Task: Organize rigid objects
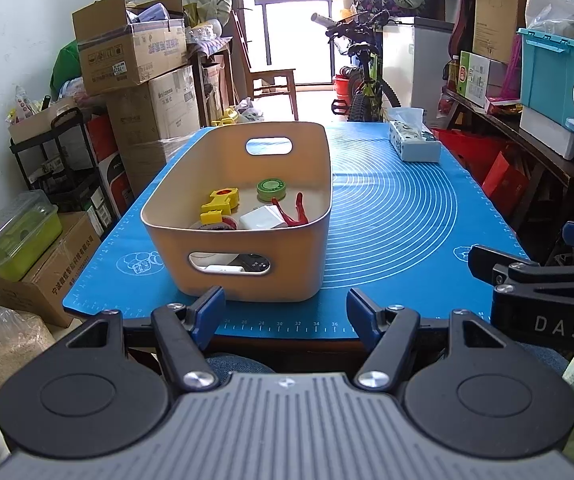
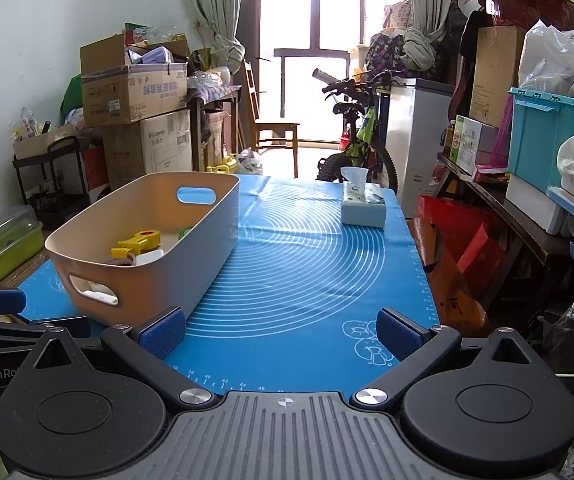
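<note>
Surface: a blue mat (image 1: 387,216) with white ring markings is covering the table.
Room: cardboard boxes (image 1: 127,52) are piling up at left, a bicycle (image 1: 363,76) is standing by the bright window, and a tissue box (image 1: 413,140) is sitting at the mat's far right.
Bin: the beige bin (image 1: 239,264) is resting on the mat's left half, holding a yellow piece (image 1: 219,202), a green round lid (image 1: 271,189), a red clip (image 1: 293,214) and a white block (image 1: 261,219).
Left gripper (image 1: 285,308): jaws are standing wide, nothing between them, just short of the bin's near wall.
Right gripper (image 2: 281,334): jaws are gaping wide over bare mat, beside the bin.
Left view only: the red clip and the whole green lid are showing.
Right view only: the bin's grey outer side (image 2: 215,232) is showing.
</note>
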`<state>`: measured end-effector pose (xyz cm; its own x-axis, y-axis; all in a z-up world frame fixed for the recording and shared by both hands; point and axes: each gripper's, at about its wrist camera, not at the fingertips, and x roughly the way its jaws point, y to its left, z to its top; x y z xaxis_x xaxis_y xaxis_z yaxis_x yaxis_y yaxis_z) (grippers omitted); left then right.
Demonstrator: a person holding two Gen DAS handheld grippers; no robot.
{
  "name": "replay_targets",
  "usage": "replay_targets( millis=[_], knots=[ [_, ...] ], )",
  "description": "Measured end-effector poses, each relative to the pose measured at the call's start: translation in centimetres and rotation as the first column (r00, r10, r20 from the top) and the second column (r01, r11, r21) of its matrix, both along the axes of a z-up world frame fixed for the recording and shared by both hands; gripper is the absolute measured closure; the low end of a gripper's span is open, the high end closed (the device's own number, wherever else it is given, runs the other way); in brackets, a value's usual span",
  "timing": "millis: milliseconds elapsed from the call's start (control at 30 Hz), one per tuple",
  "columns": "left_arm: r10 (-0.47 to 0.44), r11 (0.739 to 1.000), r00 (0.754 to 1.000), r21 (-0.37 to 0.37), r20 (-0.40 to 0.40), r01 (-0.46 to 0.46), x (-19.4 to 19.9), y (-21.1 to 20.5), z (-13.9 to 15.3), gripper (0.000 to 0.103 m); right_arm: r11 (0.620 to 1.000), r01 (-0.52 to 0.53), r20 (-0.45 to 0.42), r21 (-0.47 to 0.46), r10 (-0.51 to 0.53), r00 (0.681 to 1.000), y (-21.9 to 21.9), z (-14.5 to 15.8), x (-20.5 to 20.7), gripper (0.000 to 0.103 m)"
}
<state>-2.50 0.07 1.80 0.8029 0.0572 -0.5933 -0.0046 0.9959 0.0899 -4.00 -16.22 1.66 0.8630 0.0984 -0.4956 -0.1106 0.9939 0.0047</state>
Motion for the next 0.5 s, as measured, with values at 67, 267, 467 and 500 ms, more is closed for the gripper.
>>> replay_targets(
  millis=[67, 267, 467, 500],
  knots=[
    [0.000, 1.000, 1.000, 0.001, -0.001, 0.000, -0.01, -0.01, -0.01, 0.035, 1.000, 0.000, -0.001, 0.000, 0.000, 1.000, 0.00, -0.01, -0.01, 0.002],
    [-0.008, 1.000, 1.000, 0.003, 0.002, 0.008, -0.02, -0.14, 0.00, 0.035, 1.000, 0.000, 0.000, 0.000, 0.000, 1.000, -0.02, -0.01, 0.00, 0.002],
    [-0.008, 1.000, 1.000, 0.002, 0.001, 0.008, 0.00, -0.13, -0.03, 0.035, 1.000, -0.001, 0.000, -0.001, 0.001, 1.000, -0.02, -0.01, 0.00, 0.002],
    [-0.008, 1.000, 1.000, 0.002, 0.001, 0.008, 0.00, -0.13, -0.03, 0.035, 1.000, 0.000, 0.000, -0.001, 0.000, 1.000, -0.01, -0.01, 0.00, 0.002]
  ],
)
